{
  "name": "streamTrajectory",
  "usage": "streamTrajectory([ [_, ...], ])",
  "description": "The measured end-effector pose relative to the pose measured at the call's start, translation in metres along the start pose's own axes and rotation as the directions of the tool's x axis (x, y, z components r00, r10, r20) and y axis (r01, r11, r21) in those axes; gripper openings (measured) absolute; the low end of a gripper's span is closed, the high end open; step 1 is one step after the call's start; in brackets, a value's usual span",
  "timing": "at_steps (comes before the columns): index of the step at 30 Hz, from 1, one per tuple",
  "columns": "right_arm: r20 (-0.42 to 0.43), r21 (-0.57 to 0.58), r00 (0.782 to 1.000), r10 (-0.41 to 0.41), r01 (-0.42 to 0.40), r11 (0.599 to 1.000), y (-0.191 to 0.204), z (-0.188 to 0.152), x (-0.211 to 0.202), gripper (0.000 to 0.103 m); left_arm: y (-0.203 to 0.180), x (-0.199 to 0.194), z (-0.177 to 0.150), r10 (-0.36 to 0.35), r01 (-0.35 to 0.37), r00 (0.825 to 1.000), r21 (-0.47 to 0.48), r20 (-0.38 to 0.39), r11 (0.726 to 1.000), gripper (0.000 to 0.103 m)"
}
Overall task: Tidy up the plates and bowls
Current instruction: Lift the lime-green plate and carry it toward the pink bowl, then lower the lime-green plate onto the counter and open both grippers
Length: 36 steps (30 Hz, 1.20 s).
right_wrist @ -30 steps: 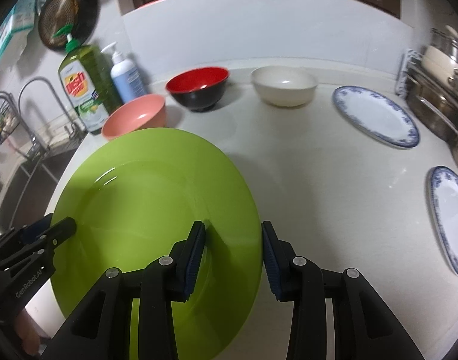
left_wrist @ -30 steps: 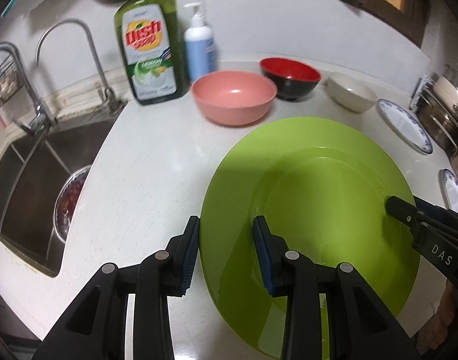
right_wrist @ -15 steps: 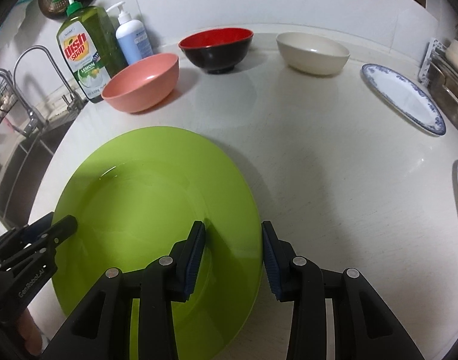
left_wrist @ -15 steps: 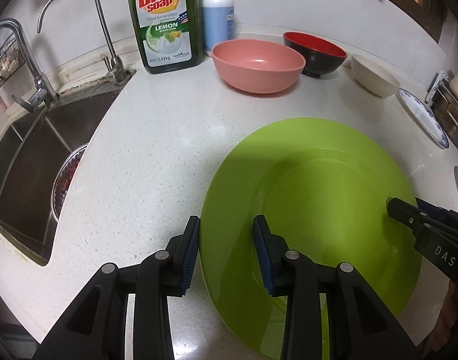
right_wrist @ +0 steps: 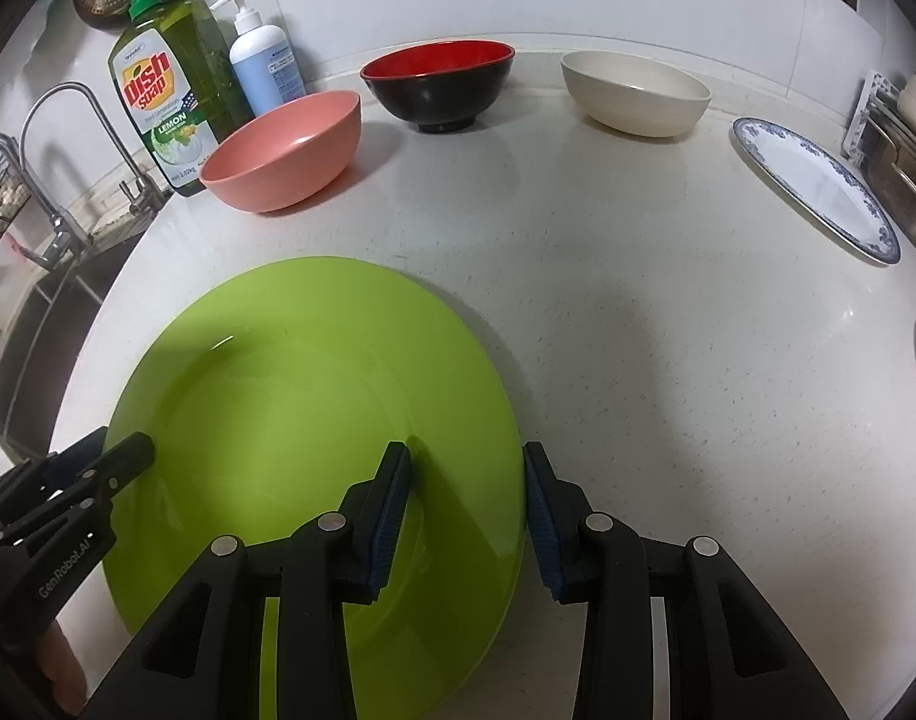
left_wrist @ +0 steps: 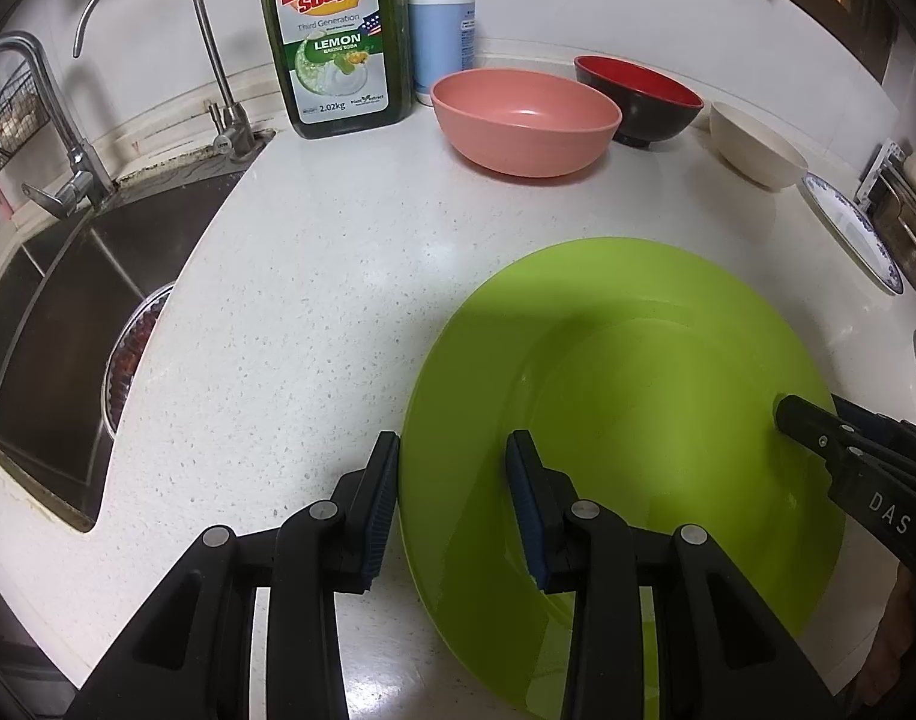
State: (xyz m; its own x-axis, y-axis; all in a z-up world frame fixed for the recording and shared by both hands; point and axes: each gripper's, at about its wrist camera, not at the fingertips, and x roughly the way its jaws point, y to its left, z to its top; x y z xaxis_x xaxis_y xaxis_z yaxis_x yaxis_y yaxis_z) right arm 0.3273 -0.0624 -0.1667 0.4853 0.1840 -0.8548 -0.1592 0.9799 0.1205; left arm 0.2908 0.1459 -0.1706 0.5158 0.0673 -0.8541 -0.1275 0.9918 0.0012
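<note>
Both tools straddle the green plate (left_wrist: 638, 420), left tool (left_wrist: 452, 504) at nine o'clock, right tool (right_wrist: 467, 510) at three, jaws apart around its rim, so any uneven lift risks tipping it onto the table (right_wrist: 668, 330).

Both fisheye views are aimed steeply down, close over the white counter (left_wrist: 314, 312). The green plate (left_wrist: 638, 420) is shared: at 4 o'clock in the left wrist view, at 8 o'clock in the right; bowls are seen toward 12 in both.
</note>
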Motion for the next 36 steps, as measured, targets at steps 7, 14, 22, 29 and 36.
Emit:
streamTrajectory([
  [7, -0.008, 0.020, 1.000, 0.009, -0.009, 1.000, -0.002, -0.001, 0.000, 0.039, 0.000, 0.001, 0.000, -0.010, 0.010, 1.000, 0.006, -0.002, 1.000, 0.044],
  [14, 0.024, 0.019, 0.999, -0.023, 0.022, 1.000, 0.000, -0.001, -0.009, 0.057, 0.003, -0.012, 0.004, 0.028, -0.029, 0.999, 0.011, 0.044, 1.000, 0.065],
  [22, 0.076, 0.055, 0.997, -0.020, 0.016, 0.998, -0.004, 0.000, -0.036, 0.067, -0.004, -0.042, 0.016, 0.029, -0.039, 0.990, 0.066, 0.139, 0.997, 0.091],
  [29, 0.145, 0.110, 0.988, -0.051, 0.035, 0.993, -0.009, -0.004, -0.071, 0.076, -0.013, -0.068, 0.024, -0.022, -0.005, 0.977, 0.127, 0.211, 0.992, 0.100],
  [36, 0.207, 0.179, 0.968, -0.139, 0.102, 0.979, -0.017, -0.016, -0.104, 0.079, -0.032, -0.087, 0.030, -0.109, 0.054, 0.961, 0.214, 0.253, 0.975, 0.103],
])
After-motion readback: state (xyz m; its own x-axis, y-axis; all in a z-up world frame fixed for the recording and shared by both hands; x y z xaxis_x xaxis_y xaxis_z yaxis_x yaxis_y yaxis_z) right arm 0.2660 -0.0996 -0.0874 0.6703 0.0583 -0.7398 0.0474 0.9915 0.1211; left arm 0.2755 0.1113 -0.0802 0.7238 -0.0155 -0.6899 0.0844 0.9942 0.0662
